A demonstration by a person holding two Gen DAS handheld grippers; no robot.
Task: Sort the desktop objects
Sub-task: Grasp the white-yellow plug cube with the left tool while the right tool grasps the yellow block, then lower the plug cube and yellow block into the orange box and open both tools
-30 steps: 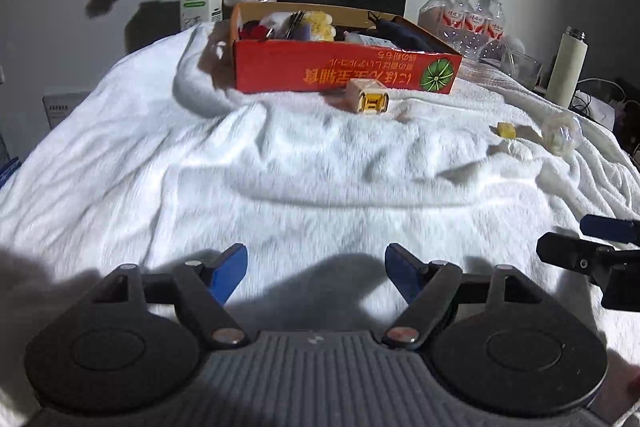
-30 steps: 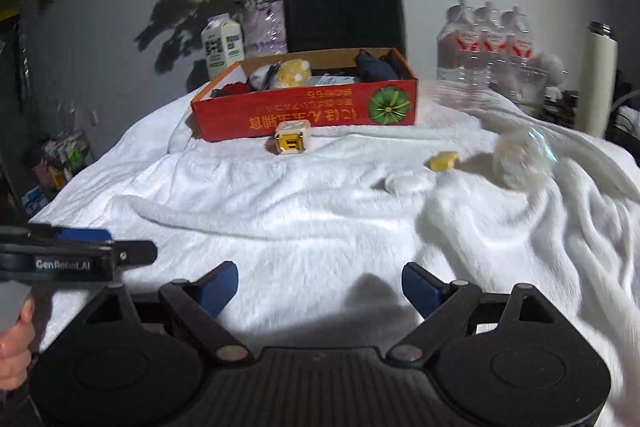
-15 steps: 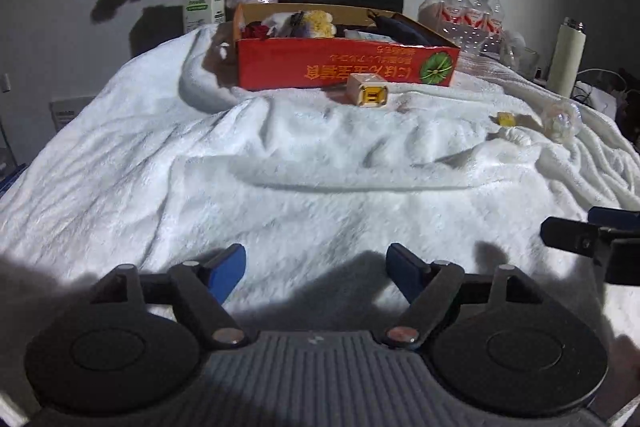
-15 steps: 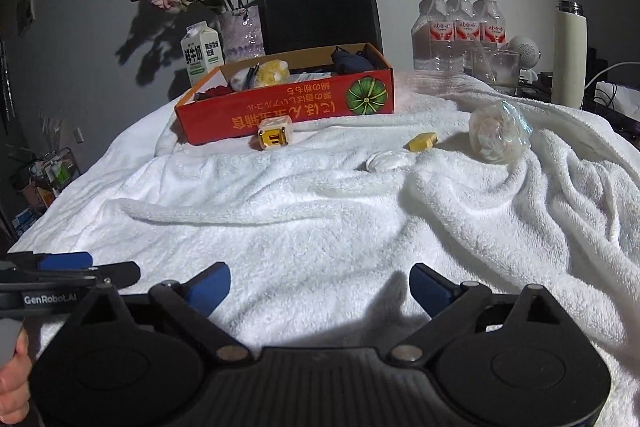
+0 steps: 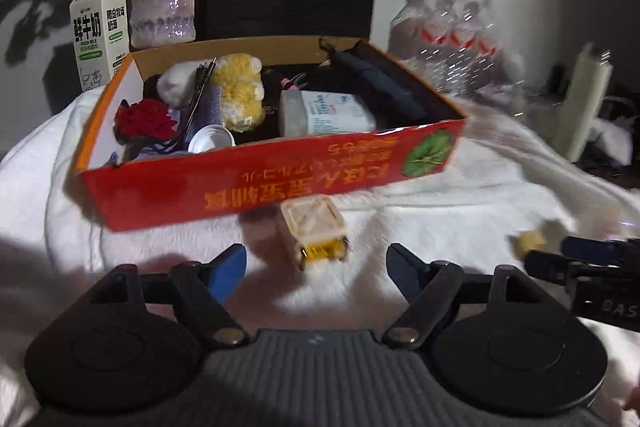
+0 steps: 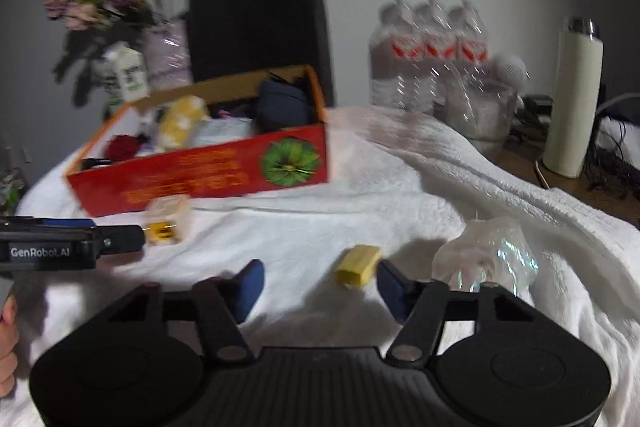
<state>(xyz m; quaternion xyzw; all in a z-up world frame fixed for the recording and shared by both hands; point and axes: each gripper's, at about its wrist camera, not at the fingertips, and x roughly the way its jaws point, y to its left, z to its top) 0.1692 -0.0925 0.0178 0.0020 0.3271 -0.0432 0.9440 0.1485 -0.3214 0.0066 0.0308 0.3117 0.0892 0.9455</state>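
My left gripper stayed wide near the little yellow box; my right gripper was closing around the yellow block, and might knock it away.

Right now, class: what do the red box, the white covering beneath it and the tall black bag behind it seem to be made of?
Red box: likely cardboard, printed outside; plain tan inner walls and thin cut edges.
White covering: soft plush fabric, probably fleece or towelling; fuzzy nap, loose folds.
Black bag: probably matte paper; flat stiff panels, thin looped handles.
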